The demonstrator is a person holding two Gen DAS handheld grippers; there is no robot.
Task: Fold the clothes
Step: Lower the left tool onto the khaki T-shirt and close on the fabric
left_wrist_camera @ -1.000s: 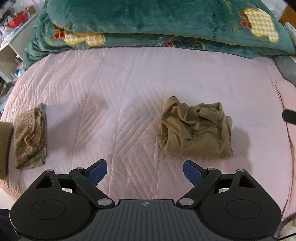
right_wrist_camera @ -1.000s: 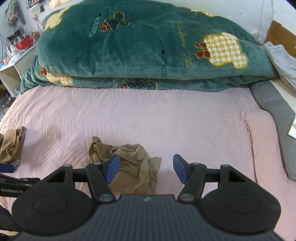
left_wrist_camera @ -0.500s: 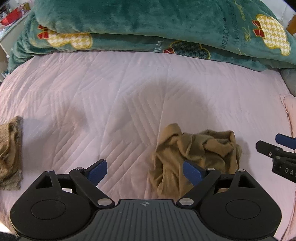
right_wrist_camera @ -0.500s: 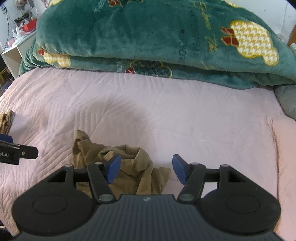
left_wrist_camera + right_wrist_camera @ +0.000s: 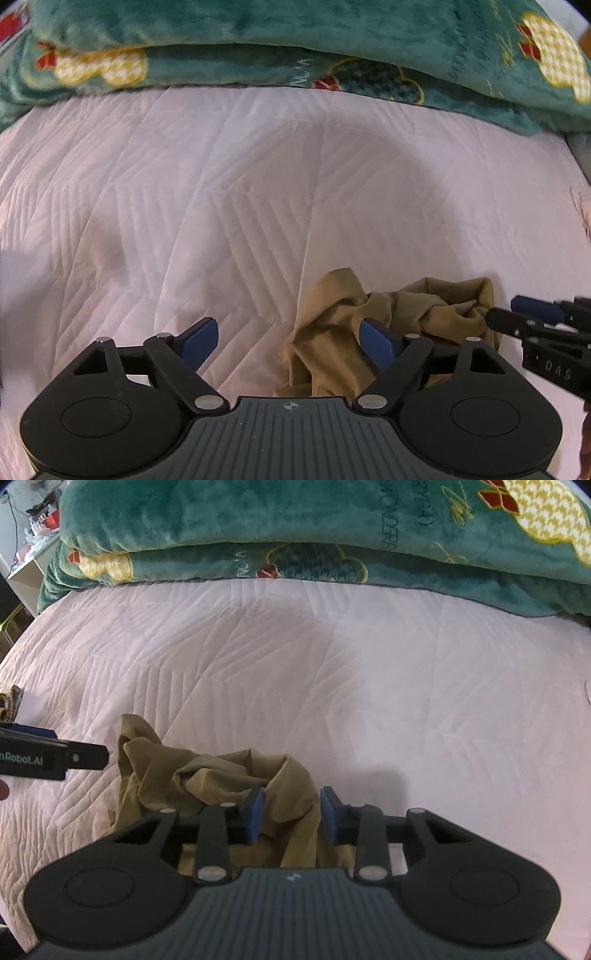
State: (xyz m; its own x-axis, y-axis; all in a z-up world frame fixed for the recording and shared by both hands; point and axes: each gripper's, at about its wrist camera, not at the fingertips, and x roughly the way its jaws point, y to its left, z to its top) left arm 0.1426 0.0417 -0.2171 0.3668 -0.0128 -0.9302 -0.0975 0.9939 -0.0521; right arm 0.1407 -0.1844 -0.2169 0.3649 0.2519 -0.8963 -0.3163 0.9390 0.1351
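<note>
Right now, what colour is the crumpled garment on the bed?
Olive tan, plain, no pattern: the crumpled garment shows best in the right wrist view.

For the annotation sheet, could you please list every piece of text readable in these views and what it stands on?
"nRobot.AI", cut off at the edge: left gripper.
"DAS", seen upside down: right gripper.
"NOM", upside down: green blanket.
Other embroidered lettering on the blanket: too blurred to read.

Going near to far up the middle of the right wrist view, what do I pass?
Right tool, jaws just closing around a fold of crumpled olive-brown garment → bare pink quilted bedspread → folded teal plush blanket with yellow houndstooth patches.
</note>
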